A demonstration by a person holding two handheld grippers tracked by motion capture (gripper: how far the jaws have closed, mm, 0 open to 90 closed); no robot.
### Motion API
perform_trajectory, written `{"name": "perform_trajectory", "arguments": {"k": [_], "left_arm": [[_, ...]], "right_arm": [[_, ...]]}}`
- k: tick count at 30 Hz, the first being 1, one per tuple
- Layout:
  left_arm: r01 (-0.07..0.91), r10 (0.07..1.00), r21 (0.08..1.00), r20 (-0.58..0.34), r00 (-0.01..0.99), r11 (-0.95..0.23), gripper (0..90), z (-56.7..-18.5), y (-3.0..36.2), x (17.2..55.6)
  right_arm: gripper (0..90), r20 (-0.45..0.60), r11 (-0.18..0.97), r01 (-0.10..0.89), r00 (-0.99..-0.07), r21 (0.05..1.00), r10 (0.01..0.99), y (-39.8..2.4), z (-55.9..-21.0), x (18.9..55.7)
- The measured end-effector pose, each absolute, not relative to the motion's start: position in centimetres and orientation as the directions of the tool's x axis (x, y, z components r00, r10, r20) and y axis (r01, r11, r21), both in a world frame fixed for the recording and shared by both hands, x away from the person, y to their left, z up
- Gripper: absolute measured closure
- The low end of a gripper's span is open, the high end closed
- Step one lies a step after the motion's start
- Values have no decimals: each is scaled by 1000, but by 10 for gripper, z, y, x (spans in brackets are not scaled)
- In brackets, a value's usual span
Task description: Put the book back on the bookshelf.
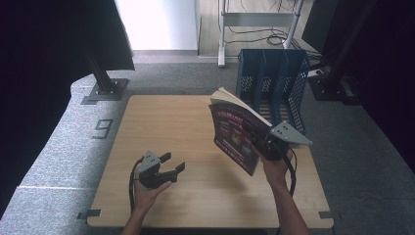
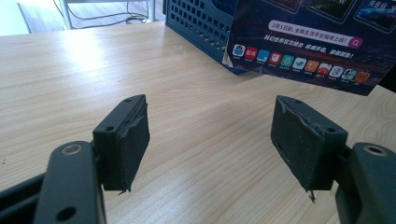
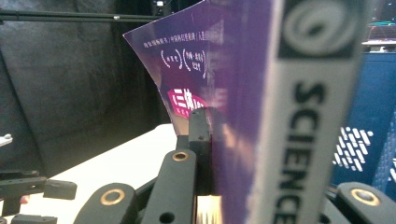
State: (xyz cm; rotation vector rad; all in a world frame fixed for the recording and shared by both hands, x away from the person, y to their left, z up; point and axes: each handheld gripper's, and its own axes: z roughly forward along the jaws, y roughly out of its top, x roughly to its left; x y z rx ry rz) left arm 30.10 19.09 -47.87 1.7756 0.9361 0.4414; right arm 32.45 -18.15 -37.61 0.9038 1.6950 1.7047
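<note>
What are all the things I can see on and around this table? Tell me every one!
magazine: one, purple and dark, held up above the right side of the table
file rack: one, dark blue, upright at the table's far right edge
table: one, light wood, centre
floor number 9: one, dark, on grey carpet left of the table
cables: several, black, on the floor behind
left hand-held gripper: one, black, open, low over the table's near left
right hand-held gripper: one, black with a grey plate, shut on the magazine
</note>
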Motion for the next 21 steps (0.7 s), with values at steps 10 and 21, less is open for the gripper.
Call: {"name": "perform_trajectory", "arguments": {"k": [10,21], "left_arm": [[392,764,907,-142,629,-154,280,-478,192,301],[396,763,904,-143,631,-159,280,-479,190,301]], "right_arm": [[818,80,-58,57,-579,997,811,-194,-369,326],[818,78,-58,54,-562,997,824,-202,-364,328]]}}
